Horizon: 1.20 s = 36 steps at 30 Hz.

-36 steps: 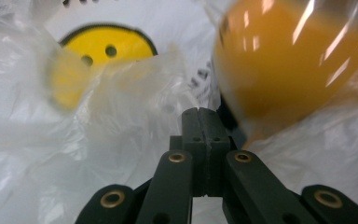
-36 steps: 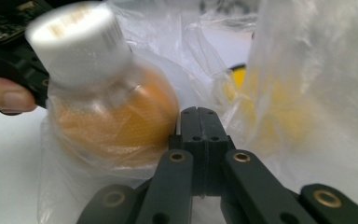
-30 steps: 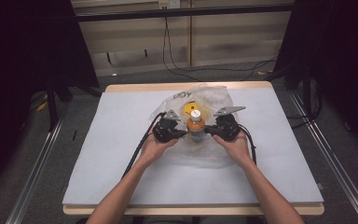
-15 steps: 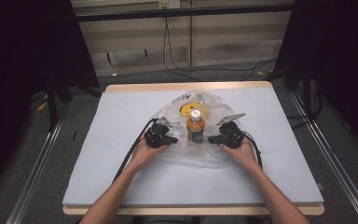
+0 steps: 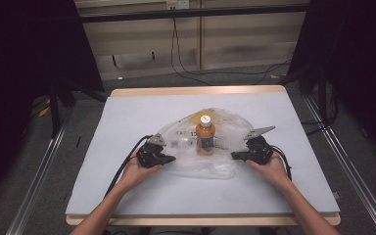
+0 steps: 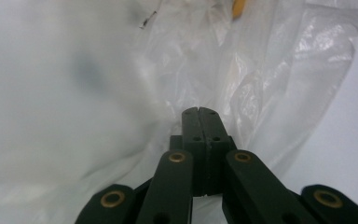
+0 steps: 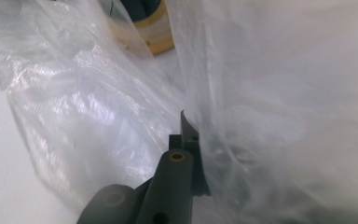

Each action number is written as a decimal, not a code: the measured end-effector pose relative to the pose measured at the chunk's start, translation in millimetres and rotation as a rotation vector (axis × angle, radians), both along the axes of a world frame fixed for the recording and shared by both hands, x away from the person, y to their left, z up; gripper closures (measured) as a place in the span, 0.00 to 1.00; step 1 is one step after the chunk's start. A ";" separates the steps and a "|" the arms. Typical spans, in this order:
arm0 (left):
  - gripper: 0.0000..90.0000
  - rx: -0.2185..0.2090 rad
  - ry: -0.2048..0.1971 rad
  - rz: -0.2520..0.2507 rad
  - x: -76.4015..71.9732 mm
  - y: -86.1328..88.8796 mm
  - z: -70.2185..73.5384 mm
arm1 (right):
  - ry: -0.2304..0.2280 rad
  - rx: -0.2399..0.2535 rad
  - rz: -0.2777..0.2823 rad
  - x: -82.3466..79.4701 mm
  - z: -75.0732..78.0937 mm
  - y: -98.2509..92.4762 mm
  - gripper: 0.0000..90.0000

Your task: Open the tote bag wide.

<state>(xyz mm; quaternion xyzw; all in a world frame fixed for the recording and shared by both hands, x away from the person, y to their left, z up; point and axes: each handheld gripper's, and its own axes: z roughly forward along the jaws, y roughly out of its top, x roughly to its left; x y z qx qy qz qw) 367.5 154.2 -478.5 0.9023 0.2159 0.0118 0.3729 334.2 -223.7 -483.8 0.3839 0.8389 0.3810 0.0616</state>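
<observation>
One bottle stood mid-table on one plastic bag. Left gripper, at its eight o'clock, had jaws together on film; right gripper, four o'clock, half hidden, seemingly likewise.

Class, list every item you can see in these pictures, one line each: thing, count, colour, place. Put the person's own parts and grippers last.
Bottle: one, orange with a white cap, upright mid-table, on the bag.
Plastic bag: one, clear and crumpled, spread around the bottle.
Table: one, pale grey top with a wooden edge, centre of the high view.
Floor cables: several, black, behind the table.
Left gripper: one, black, at the bag's left edge, jaws closed against the plastic.
Right gripper: one, black, at the bag's right edge, plastic draped over its jaws.
Hands: two, one behind each gripper.
</observation>
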 end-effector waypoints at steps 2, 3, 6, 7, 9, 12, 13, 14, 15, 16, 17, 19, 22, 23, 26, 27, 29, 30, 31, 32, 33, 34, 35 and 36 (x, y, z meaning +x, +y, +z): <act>1.00 0.010 0.009 0.003 -3.9 4.6 0.9 | 0.001 -0.003 0.006 -7.4 0.4 -6.4 1.00; 1.00 -0.013 0.006 0.000 -5.8 6.1 -0.7 | 0.001 -0.003 0.006 -7.4 0.4 -6.4 1.00; 1.00 -0.033 0.021 0.006 -9.4 9.5 -2.0 | -0.013 -0.014 0.007 -13.1 1.0 -9.5 1.00; 1.00 -0.022 0.012 -0.001 -9.9 9.1 -1.0 | -0.028 -0.019 0.008 -15.4 1.5 -7.2 1.00; 1.00 -0.021 0.003 -0.006 -11.9 7.2 1.7 | -0.039 -0.027 0.002 -16.7 3.4 -5.2 1.00; 1.00 -0.053 -0.009 -0.006 -15.7 5.3 10.0 | -0.074 0.031 0.004 -18.7 14.7 -3.5 1.00; 1.00 -0.061 -0.020 -0.010 -16.3 5.6 15.0 | -0.082 0.055 0.002 -19.6 20.4 -3.8 1.00; 1.00 -0.086 -0.026 -0.006 -17.3 5.1 19.1 | -0.101 0.074 -0.003 -20.6 26.4 -4.0 1.00; 1.00 -0.102 -0.033 -0.008 -17.5 5.1 23.9 | -0.123 0.087 -0.007 -21.4 32.4 -3.9 1.00; 1.00 -0.109 -0.048 -0.010 -17.5 5.5 29.3 | -0.137 0.097 -0.008 -22.2 39.1 -3.6 1.00; 1.00 -0.122 -0.059 0.000 -17.6 5.1 34.5 | -0.169 0.132 -0.016 -23.0 52.4 -3.3 1.00; 1.00 -0.149 -0.071 0.003 -15.0 3.8 43.8 | -0.187 0.135 -0.014 -22.4 58.9 -2.7 1.00; 1.00 -0.181 -0.089 0.002 -10.8 -2.3 56.7 | -0.224 0.161 -0.027 -17.3 76.2 -0.5 1.00; 1.00 -0.179 -0.098 -0.002 -8.6 -5.7 63.1 | -0.237 0.173 -0.026 -15.3 81.7 0.9 1.00; 1.00 -0.197 -0.108 -0.014 -1.3 -15.9 76.8 | -0.264 0.182 -0.020 -7.0 97.7 6.3 1.00; 1.00 -0.195 -0.116 -0.019 1.8 -17.9 80.1 | -0.271 0.179 -0.013 -2.3 103.6 8.7 1.00; 1.00 -0.210 -0.129 -0.011 12.0 -23.9 88.1 | -0.282 0.187 -0.015 12.6 113.1 12.5 1.00; 1.00 -0.213 -0.131 -0.003 18.9 -27.5 90.9 | -0.285 0.187 -0.020 19.3 115.3 13.6 1.00; 1.00 -0.197 -0.135 0.013 26.2 -31.6 92.7 | -0.286 0.191 -0.023 26.6 116.2 14.6 1.00; 1.00 -0.175 -0.139 0.019 34.7 -35.1 92.5 | -0.286 0.191 -0.023 26.6 116.2 14.6 1.00; 1.00 -0.158 -0.140 0.042 43.1 -37.9 90.0 | -0.291 0.186 -0.031 33.9 115.7 15.3 1.00; 1.00 -0.150 -0.119 0.064 53.6 -40.3 83.1 | -0.287 0.190 -0.042 41.5 112.5 14.5 1.00; 1.00 -0.133 -0.108 0.077 59.2 -41.5 77.1 | -0.263 0.194 -0.063 51.4 104.4 12.7 1.00; 1.00 -0.100 -0.096 0.097 65.2 -42.8 68.2 | -0.250 0.183 -0.082 56.9 97.9 11.5 1.00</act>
